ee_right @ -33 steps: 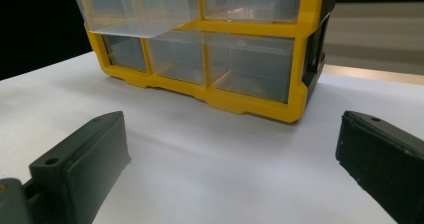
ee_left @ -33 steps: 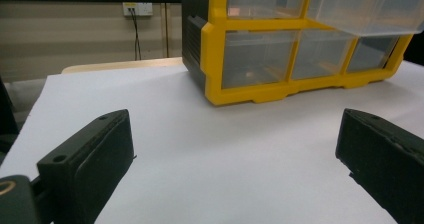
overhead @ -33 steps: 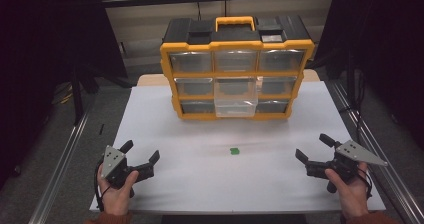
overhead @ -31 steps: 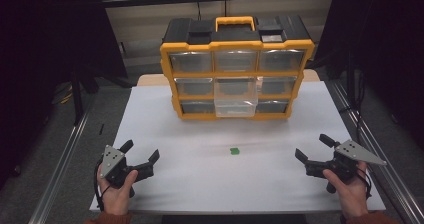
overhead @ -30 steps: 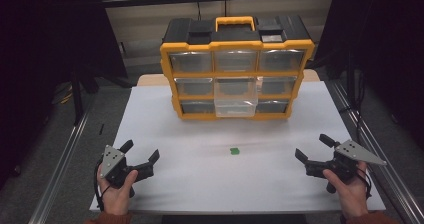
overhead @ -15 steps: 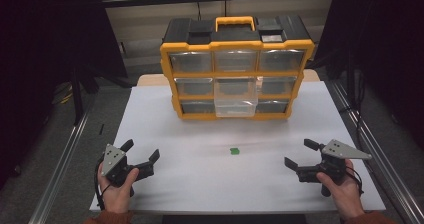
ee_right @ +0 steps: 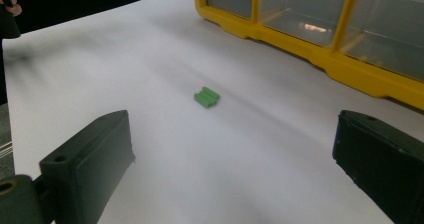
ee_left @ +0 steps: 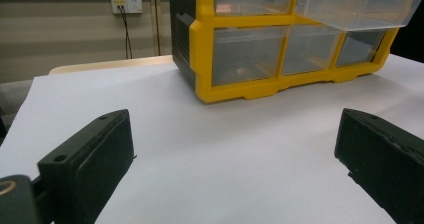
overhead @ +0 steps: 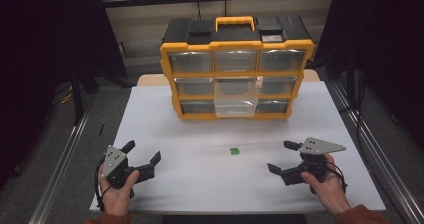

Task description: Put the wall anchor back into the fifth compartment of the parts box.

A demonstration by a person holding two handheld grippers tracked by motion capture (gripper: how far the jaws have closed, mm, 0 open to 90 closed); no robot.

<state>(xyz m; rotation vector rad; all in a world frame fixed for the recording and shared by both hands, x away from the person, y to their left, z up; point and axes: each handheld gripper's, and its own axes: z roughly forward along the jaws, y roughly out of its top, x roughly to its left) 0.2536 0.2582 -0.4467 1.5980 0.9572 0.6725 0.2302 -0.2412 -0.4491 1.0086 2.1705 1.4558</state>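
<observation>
High view: green block lies on the white table in front of the organizer, well apart from it. Right gripper, jaws wide and empty, sits near the block's right. Left gripper, jaws wide, sits farther off to its left.

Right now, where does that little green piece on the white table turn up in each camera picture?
High view: the green piece lies on the white table, centre, in front of the yellow drawer cabinet.
Left gripper view: not in it.
Right gripper view: the piece lies ahead, between the open jaws.
Shared landmark: the cabinet.
</observation>
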